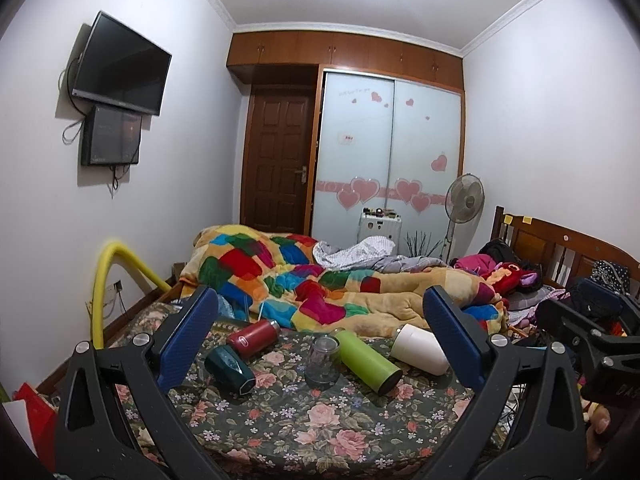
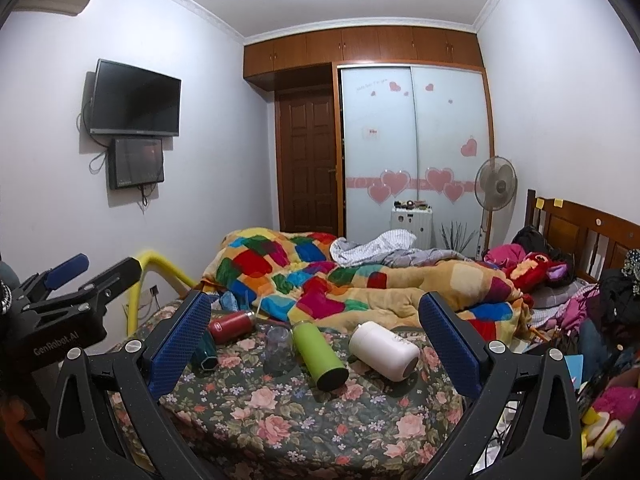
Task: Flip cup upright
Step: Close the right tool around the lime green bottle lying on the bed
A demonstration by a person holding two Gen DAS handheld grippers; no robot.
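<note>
Floral cloth, dark green with pink roses, covers the bed (image 1: 320, 420) that we see from the left wrist, and five vessels rest on it between our spread fingers. We hold the left gripper (image 1: 320, 336) wide apart, gripping nothing. A red bottle (image 1: 253, 333), a dark green faceted cup (image 1: 230, 364), a lime bottle (image 1: 366, 362) with a black end and a smooth white cup (image 1: 420, 349) all lie on their sides; a clear glass (image 1: 322, 360) stands between the dark cup and the lime bottle, though we cannot tell which way up. Nothing is touched yet, so we judge the flipping is all still ahead. A plush patchwork blanket (image 1: 304, 276) is heaped behind. From the right wrist, our right gripper (image 2: 316, 336) is likewise spread and empty, well short of the vessels. The white cup (image 2: 384, 351) lies tilted with its dark open mouth toward us, just beside the lime bottle (image 2: 320, 356); its rounded matte wall looks likely to roll on the soft cloth. The glass (image 2: 279, 350), dark green cup (image 2: 205, 354) and red bottle (image 2: 232, 325) sit to the left.
</note>
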